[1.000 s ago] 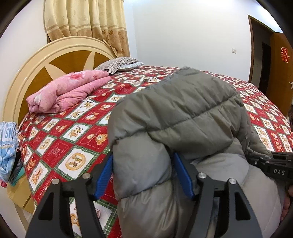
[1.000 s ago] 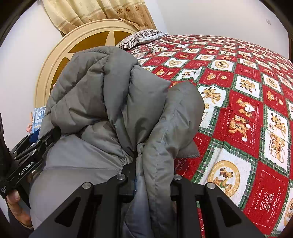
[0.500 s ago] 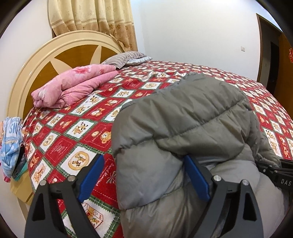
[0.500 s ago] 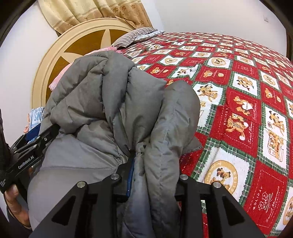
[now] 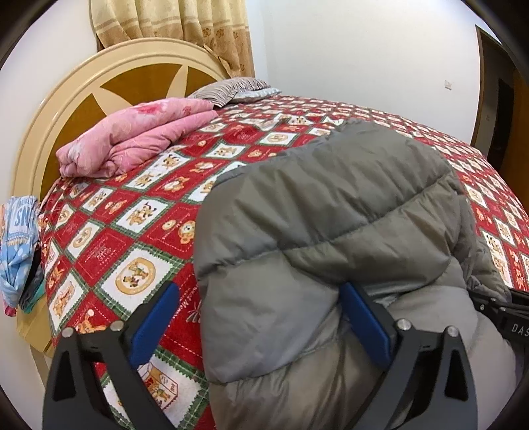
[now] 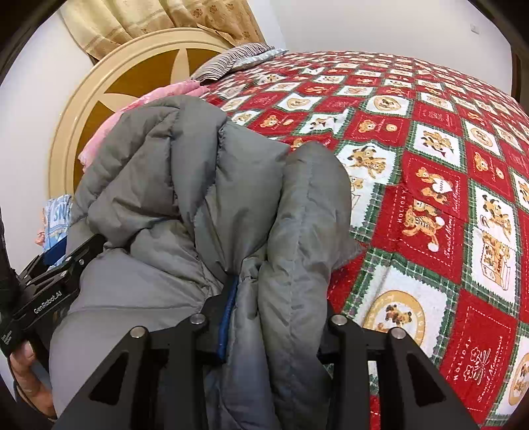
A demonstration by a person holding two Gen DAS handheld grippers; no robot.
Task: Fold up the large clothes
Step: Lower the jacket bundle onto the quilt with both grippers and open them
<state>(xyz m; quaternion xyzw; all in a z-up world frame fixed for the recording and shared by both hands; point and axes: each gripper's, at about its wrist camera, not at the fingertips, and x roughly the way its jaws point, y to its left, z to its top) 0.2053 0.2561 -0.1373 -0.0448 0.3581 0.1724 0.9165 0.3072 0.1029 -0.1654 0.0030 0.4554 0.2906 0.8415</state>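
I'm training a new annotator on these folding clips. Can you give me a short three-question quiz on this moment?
1. True or false: the left gripper clamps the grey puffer jacket.
2. What lies by the headboard? A) pink folded quilt B) green towel C) black bag
3. Fill in: the jacket fold sits between the fingers of the ____ gripper, whose jaws are opening.

Key: 1. False: its jaws are opening wide, the left pad clear of the fabric. 2. A, the pink folded quilt. 3. Right gripper.

Home bedroom: bed (image 5: 139,211) with round headboard (image 5: 82,99), pillow (image 5: 231,87), curtain (image 5: 185,29).
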